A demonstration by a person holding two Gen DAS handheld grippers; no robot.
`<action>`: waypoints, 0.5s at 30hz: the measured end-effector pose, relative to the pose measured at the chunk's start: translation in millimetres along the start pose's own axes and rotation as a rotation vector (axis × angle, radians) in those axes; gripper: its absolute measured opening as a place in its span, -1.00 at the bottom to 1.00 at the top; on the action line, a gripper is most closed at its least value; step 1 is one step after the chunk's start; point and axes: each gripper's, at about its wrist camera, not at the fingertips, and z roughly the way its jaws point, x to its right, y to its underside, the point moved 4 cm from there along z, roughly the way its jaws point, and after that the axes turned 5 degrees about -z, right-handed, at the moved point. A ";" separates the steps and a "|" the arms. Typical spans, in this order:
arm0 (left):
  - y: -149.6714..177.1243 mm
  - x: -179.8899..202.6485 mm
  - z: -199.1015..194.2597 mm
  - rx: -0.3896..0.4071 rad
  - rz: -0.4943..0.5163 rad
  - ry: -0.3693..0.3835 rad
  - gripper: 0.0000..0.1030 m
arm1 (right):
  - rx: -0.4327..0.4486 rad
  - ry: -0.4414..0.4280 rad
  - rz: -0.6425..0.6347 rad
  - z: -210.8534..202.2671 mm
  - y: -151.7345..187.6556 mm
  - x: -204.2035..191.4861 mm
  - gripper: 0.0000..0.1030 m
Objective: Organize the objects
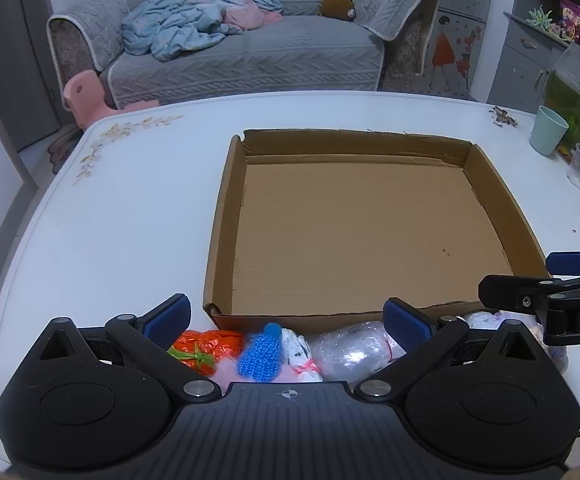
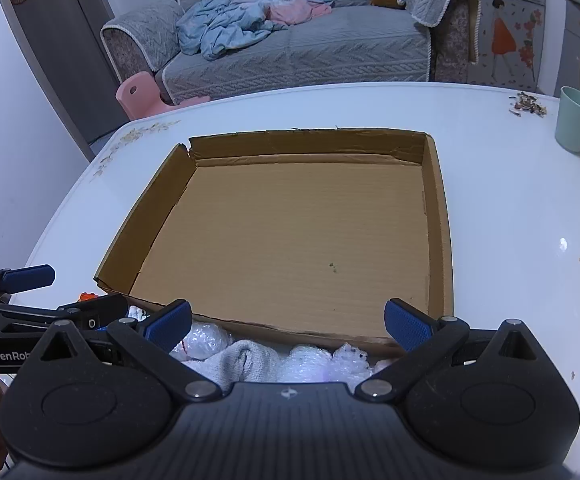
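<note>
We hold both tools wide open and empty: left tool (image 1: 287, 322), right tool (image 2: 287, 322), above small wrapped bundles (image 1: 346, 346) beside a cardboard tray (image 1: 225, 216) on the counter (image 1: 129, 208).

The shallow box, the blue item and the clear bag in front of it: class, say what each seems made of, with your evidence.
Box: corrugated cardboard, matt brown, with faint ribbing and torn, creased edges.
Blue item: probably knitted or crocheted yarn, judging by its looped, bumpy texture.
Bag: thin clear plastic film, glossy and crinkled; what it holds cannot be made out.
</note>
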 end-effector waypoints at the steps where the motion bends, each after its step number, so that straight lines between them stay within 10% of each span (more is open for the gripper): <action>1: -0.2 -0.1 -0.2 0.000 -0.001 0.001 0.99 | 0.000 -0.002 -0.001 -0.3 0.3 0.0 0.99; 15: 0.9 -0.9 1.0 -0.003 -0.002 0.007 0.99 | -0.001 -0.003 0.002 0.0 2.0 -0.6 0.99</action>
